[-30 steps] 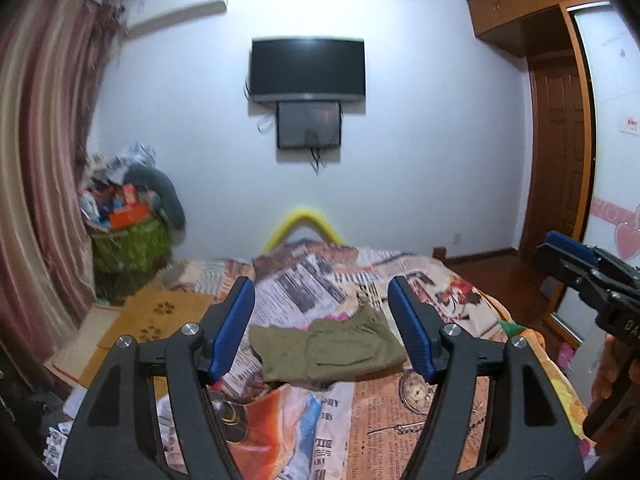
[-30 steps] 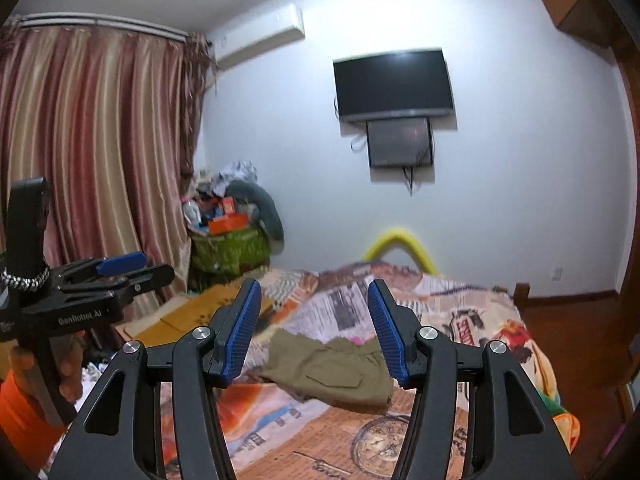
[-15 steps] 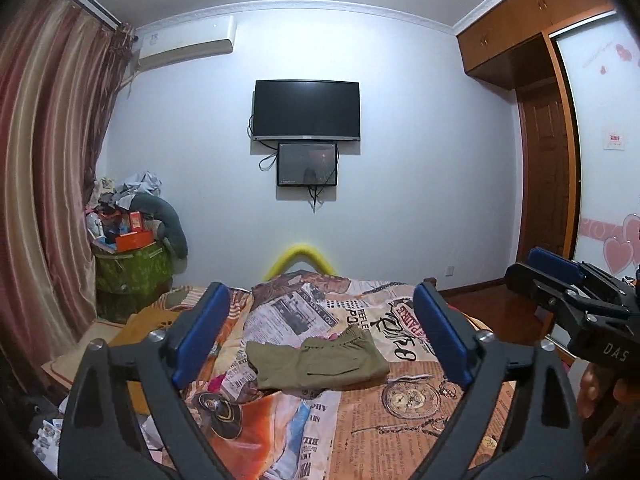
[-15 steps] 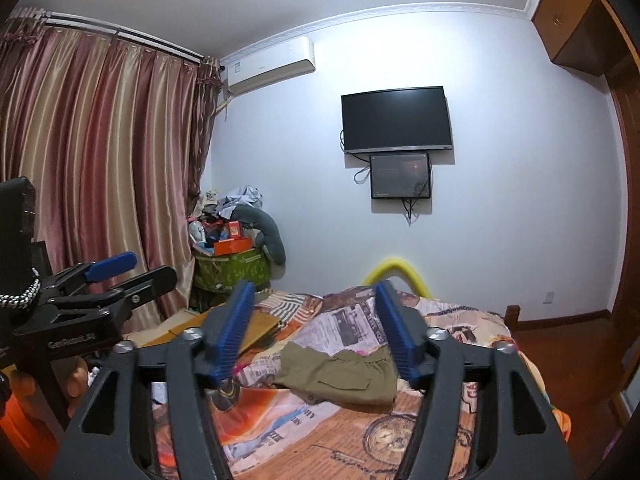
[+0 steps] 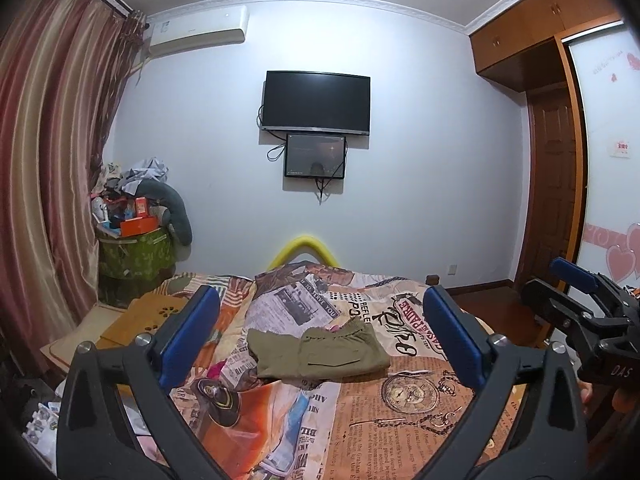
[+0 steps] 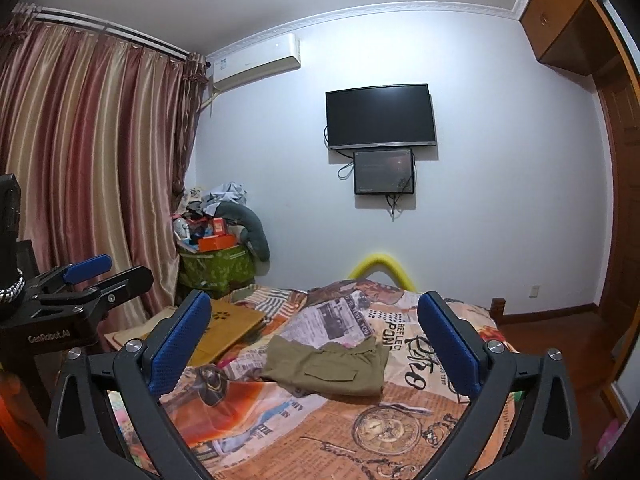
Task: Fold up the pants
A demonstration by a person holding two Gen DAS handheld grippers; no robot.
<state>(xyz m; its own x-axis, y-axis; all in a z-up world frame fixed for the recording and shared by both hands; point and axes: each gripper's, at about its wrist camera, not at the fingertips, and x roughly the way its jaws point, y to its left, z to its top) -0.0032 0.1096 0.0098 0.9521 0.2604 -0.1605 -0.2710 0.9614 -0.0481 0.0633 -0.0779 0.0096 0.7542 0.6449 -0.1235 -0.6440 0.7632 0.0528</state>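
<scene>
Bedroom with pale walls, white ceiling moulding, striped red-gold curtains at left, air conditioner high up, black television above smaller screen, wooden wardrobe and door at right, newsprint-patterned bed cover, cluttered green bin in corner

One pants, two screens, two tongs.

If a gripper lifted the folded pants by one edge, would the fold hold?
Probably not. The pants look like soft cloth, with rumpled edges and loose layers, so they would likely droop and unfold. They seem light. On the bedspread a push would likely bunch them rather than slide them.
</scene>
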